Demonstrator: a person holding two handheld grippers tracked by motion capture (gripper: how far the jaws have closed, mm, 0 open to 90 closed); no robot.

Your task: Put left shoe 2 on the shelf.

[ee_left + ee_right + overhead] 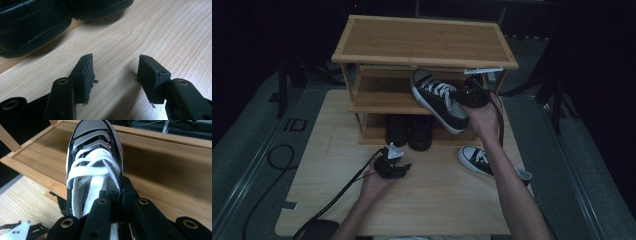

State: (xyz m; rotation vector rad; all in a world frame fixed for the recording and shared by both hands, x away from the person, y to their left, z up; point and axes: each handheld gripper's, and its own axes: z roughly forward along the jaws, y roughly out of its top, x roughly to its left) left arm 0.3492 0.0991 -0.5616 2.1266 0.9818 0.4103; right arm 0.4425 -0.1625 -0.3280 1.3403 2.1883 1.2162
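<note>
Black canvas sneaker [439,99] hangs clamped by its side wall in the right gripper [473,96], toe toward the rack's middle shelf [377,102], probably for storing. The left gripper [393,167] rests on the table [437,200], jaws apart, empty.

- My right claw [117,202] is covering the heel of the sneaker [93,167] I'm gripping.
- The shelf [424,42] is hiding the backs of the two black shoes [409,131].
- My forearm is covering part of the other sneaker [482,161].
</note>
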